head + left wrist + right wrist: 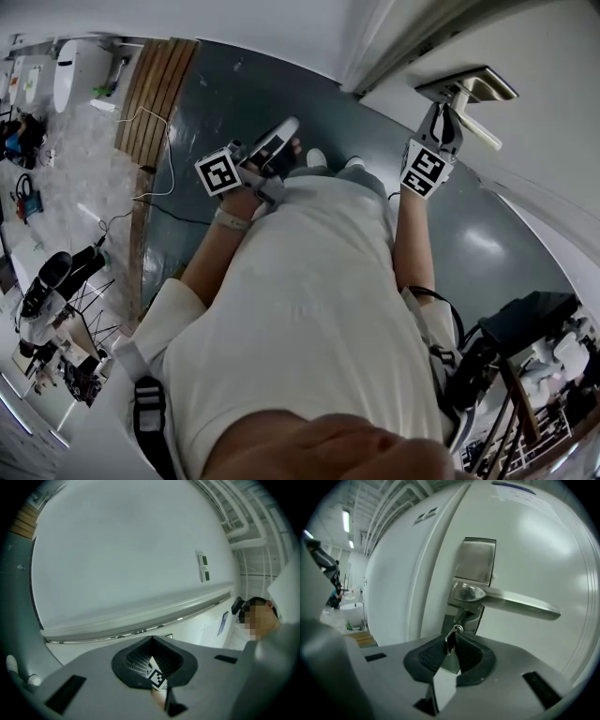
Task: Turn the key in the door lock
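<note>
The left gripper (284, 128) hangs over the grey floor (216, 94), well apart from the door (525, 536). Its own view faces a pale wall, and its dark pads (136, 660) meet at the tips with nothing between them. To the right, the right gripper (451, 636) is up at the lock plate (476, 559), just under the lever handle (511, 603). Its jaws are nearly together, pinched on the head of the key (458, 627) - which sits in the lock below the handle - with a pad pressed to each flat side.
</note>
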`<state>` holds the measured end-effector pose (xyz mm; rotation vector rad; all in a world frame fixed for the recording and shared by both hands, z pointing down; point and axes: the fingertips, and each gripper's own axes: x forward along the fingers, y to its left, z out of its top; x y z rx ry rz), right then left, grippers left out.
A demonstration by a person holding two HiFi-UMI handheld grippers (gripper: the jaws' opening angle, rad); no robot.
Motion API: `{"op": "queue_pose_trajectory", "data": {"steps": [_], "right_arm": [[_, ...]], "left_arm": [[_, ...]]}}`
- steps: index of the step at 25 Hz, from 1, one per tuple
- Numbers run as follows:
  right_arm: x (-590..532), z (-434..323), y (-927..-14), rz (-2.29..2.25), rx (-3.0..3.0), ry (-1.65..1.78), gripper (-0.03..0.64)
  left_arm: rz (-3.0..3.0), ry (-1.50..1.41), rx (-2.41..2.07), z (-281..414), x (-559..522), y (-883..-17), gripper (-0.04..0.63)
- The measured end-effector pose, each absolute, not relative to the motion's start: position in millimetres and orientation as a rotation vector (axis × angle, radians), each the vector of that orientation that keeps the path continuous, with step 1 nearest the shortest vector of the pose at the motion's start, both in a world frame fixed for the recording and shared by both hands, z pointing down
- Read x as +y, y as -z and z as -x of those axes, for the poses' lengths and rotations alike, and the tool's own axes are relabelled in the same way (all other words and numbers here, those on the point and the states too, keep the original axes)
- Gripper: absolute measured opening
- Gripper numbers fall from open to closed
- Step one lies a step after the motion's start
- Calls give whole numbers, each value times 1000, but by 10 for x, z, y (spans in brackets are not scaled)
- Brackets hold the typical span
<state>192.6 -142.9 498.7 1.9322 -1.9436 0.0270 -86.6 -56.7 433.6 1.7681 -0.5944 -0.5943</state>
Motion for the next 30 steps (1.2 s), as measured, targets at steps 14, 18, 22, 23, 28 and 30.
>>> {"op": "queue_pose_trajectory", "data": {"steps": [14,18,22,23,28,30], "right_arm": [[-1437,-1782,-5103,-2078,-2393,-895,66],[-1451,-1746,-5114,-2088,-2486,-1203,64],[-1423,-1729,-5141,-2075,-2542,-1455,65],[-1410,-1738,-5156,-2075,-2549,-1524,66],[-1368,-1746,-5225,-2088,-2503,-1927,66],[-1366,-1722,-5234,-2070,-2499,-2066,64]], "left_arm": [[-1751,643,-594,881,-580,-4348,6],[-1732,662,-605,905,-551,-4371,6],[-1722,668,-619,928,-490,-4403,6],[-1720,669,-621,922,-472,-4415,6],[-1701,684,-630,945,-431,-4438,6],[-1697,686,-636,967,-422,-4435,6]]}}
